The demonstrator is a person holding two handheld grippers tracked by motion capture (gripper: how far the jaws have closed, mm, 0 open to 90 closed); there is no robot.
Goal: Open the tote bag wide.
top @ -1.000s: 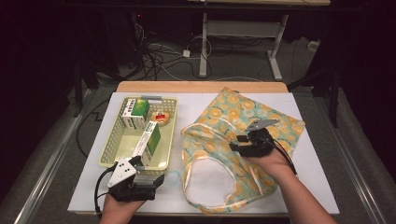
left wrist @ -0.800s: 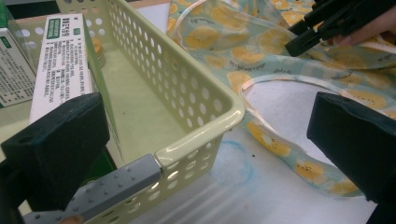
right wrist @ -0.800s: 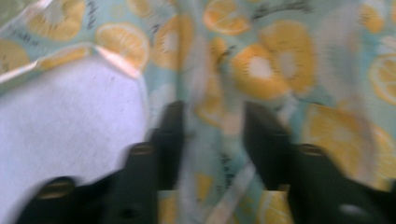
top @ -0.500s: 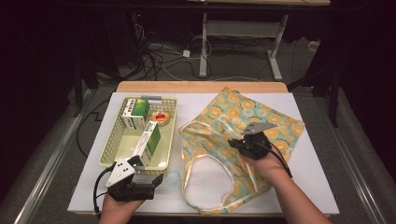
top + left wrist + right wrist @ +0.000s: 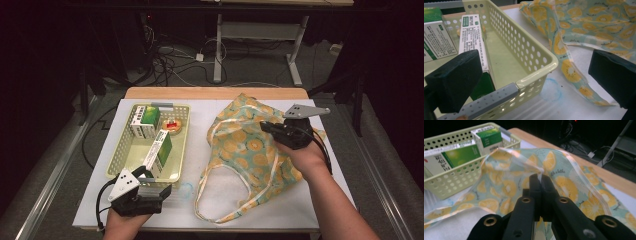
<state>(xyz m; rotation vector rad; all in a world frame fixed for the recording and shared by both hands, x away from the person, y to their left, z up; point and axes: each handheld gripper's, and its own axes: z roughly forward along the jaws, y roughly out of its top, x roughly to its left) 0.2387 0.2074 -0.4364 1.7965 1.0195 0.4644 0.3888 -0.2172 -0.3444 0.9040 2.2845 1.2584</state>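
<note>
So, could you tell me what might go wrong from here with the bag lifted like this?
The right gripper pinches only a thin fold of the fruit-print fabric tote bag; it could slip free. The bag's loose cream handle loop could snag the open left gripper by the pale yellow perforated plastic basket.

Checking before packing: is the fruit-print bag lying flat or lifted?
Partly lifted: the right gripper, shut on the bag, pulls its rim up into a peak; the rest lies on the table.
</note>
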